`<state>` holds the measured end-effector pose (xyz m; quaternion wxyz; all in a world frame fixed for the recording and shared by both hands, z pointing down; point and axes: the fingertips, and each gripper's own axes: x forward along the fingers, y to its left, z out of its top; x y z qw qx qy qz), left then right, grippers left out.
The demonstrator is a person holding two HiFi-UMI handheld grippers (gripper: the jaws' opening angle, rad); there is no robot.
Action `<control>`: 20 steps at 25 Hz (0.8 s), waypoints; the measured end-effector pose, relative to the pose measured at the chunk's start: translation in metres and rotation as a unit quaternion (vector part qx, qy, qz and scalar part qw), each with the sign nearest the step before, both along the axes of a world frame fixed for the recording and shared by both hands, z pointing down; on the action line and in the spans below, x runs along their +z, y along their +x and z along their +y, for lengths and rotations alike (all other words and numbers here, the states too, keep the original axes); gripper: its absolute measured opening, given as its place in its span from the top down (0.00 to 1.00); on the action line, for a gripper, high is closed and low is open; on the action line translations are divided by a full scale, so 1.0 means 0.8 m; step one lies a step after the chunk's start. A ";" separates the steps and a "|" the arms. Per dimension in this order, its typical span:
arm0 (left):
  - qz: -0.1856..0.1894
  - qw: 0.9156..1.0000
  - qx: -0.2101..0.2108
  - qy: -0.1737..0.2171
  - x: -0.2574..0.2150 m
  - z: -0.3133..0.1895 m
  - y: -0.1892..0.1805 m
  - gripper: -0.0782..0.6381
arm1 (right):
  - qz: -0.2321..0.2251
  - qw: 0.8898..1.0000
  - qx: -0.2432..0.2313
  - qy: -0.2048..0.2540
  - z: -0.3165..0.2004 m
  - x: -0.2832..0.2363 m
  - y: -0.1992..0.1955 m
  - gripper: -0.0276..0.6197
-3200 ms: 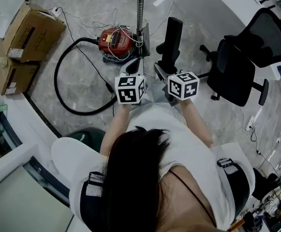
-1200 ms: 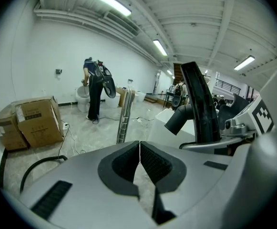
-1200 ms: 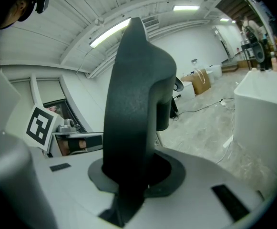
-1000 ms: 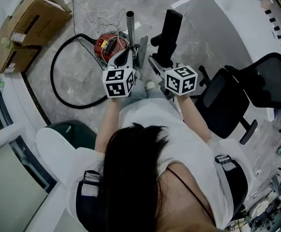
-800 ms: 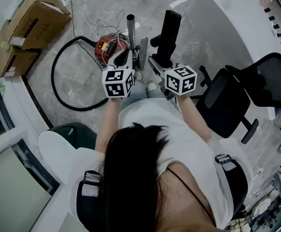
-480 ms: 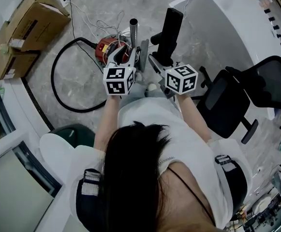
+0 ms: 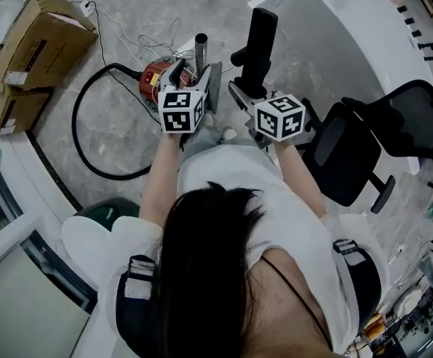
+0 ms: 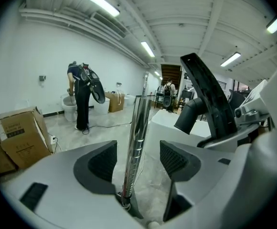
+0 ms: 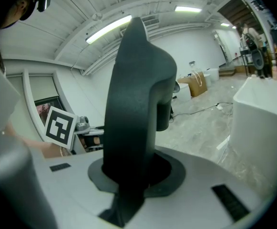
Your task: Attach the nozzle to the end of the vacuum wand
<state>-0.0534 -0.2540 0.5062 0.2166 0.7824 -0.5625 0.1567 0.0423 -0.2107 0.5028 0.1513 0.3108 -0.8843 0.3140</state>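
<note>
The chrome vacuum wand [image 7: 200, 48] stands upright beside the red vacuum [image 7: 153, 81]. My left gripper [image 7: 194, 77] is open around it. Its jaws have just been opening, and in the left gripper view the wand [image 8: 137, 137] runs up between the dark pads [image 8: 102, 160] with a gap on each side. My right gripper [image 7: 243, 95] is shut on the black nozzle [image 7: 261, 39], which points up and away, just right of the wand. In the right gripper view the nozzle [image 9: 133, 104] fills the space between the jaws. From the left gripper view the nozzle [image 8: 208, 99] shows at the right.
A black hose [image 7: 82, 144] loops on the floor left of the vacuum. Cardboard boxes [image 7: 22, 58] lie at the far left. A black office chair [image 7: 350, 159] stands to the right and a white curved desk [image 7: 335, 43] beyond it. A person [image 8: 81, 94] stands far off.
The left jaws, earlier shut on the wand, now stand apart around it. The right gripper keeps its hold on the nozzle, close beside the wand.
</note>
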 end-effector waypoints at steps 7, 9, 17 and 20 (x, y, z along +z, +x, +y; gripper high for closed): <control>0.017 1.000 0.013 -0.012 0.021 -0.024 0.005 0.48 | 0.016 1.000 0.003 0.001 -0.007 -0.001 0.003 0.83; 0.016 1.000 0.014 -0.010 0.021 -0.032 0.005 0.48 | 0.022 1.000 0.005 0.002 -0.011 0.000 0.003 0.83; 0.041 0.999 0.025 -0.020 0.049 -0.049 0.011 0.48 | 0.038 0.999 0.008 0.000 -0.010 0.003 -0.004 0.83; 0.037 0.999 0.027 -0.024 0.059 -0.056 0.011 0.48 | 0.043 0.999 0.001 0.002 -0.007 0.005 -0.007 0.83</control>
